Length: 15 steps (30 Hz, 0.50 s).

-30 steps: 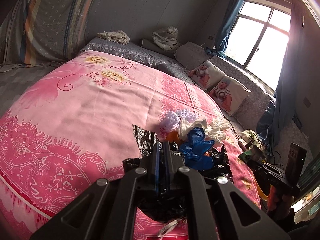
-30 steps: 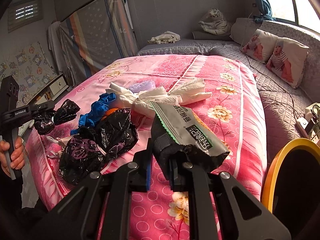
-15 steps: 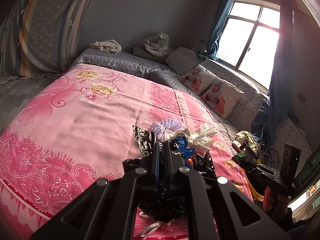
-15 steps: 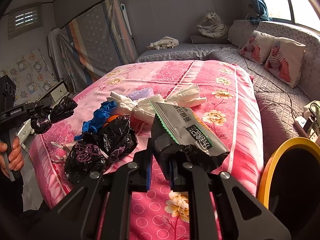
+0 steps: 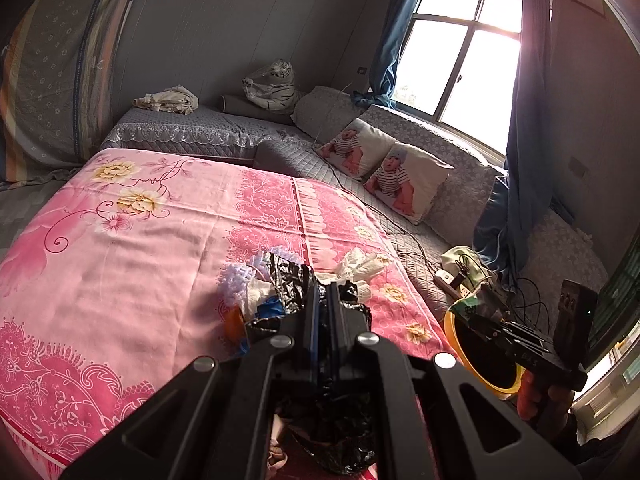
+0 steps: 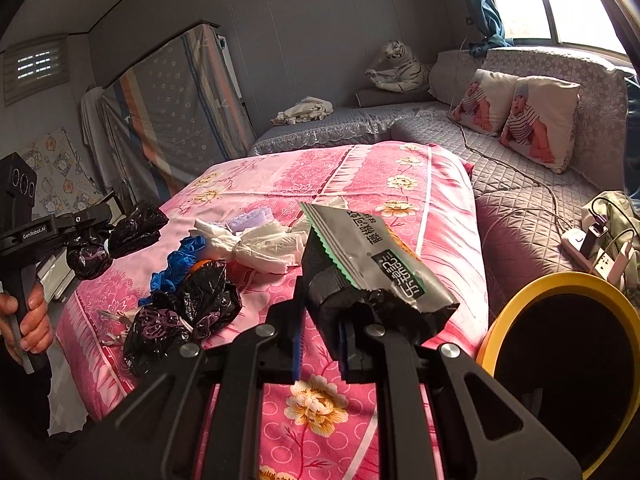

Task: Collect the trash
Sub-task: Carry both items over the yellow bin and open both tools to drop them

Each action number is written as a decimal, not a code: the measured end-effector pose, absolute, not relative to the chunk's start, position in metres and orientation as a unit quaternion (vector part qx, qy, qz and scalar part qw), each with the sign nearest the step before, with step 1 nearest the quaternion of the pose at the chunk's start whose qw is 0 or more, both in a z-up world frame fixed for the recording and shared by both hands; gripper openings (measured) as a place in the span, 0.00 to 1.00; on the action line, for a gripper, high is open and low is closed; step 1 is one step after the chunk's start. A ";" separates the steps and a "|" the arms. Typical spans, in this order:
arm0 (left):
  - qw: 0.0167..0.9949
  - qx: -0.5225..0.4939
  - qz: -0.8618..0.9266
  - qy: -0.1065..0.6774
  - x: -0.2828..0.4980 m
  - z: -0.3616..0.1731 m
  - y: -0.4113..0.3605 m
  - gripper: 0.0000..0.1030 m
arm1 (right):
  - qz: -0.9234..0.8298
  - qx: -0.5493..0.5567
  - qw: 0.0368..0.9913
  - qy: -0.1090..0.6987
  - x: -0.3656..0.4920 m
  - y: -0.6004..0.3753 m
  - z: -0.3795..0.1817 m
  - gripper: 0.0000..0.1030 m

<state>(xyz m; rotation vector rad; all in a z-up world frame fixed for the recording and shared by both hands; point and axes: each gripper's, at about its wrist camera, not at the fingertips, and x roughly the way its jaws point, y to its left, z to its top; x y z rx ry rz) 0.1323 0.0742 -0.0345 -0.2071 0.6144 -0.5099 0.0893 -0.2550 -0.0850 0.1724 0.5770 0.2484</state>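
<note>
Your left gripper (image 5: 325, 300) clamps a crumpled black plastic bag (image 5: 292, 280); your right gripper (image 6: 320, 316) pinches a grey foil snack packet (image 6: 376, 264) above the pink floral bedspread (image 6: 360, 184).

Pink floral bedspread (image 6: 400, 184), black crinkled bags (image 6: 188, 312), blue glove (image 6: 180, 260) — perhaps nitrile, grey-green wrapper (image 6: 376, 264), yellow-rimmed bin (image 6: 560, 280)

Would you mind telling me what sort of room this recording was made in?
Most likely a bedroom or sleeping room in a home: a bed under a pink floral sheet, a quilted grey sleeping platform with baby-print pillows below a curtained window, and a plush tiger.
</note>
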 end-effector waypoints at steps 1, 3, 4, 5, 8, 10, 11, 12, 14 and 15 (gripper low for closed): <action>0.915 -0.098 -0.254 0.298 0.134 -0.033 0.068 0.04 | 0.117 0.088 0.949 0.280 0.088 -0.260 -0.083 0.11; 0.912 -0.093 -0.267 0.297 0.137 -0.029 0.054 0.04 | 0.108 0.092 0.951 0.275 0.085 -0.269 -0.081 0.11; 0.911 -0.090 -0.273 0.297 0.138 -0.028 0.048 0.04 | 0.103 0.095 0.952 0.272 0.083 -0.273 -0.079 0.11; 0.909 -0.087 -0.279 0.296 0.140 -0.027 0.041 0.04 | 0.098 0.097 0.953 0.269 0.082 -0.278 -0.078 0.11; 0.904 -0.081 -0.297 0.296 0.143 -0.024 0.022 0.04 | 0.081 0.103 0.956 0.261 0.077 -0.292 -0.072 0.11; 0.900 -0.078 -0.310 0.298 0.147 -0.023 0.008 0.04 | 0.069 0.108 0.958 0.257 0.075 -0.303 -0.069 0.11; 0.897 -0.076 -0.316 0.298 0.149 -0.022 0.001 0.04 | 0.062 0.111 0.958 0.255 0.073 -0.308 -0.067 0.11; 0.895 -0.074 -0.323 0.299 0.151 -0.021 -0.007 0.04 | 0.054 0.113 0.959 0.254 0.071 -0.315 -0.066 0.11; 0.890 -0.068 -0.337 0.299 0.153 -0.020 -0.022 0.04 | 0.039 0.118 0.960 0.251 0.067 -0.326 -0.063 0.11; 0.888 -0.065 -0.343 0.299 0.154 -0.020 -0.029 0.04 | 0.032 0.120 0.960 0.251 0.065 -0.333 -0.061 0.11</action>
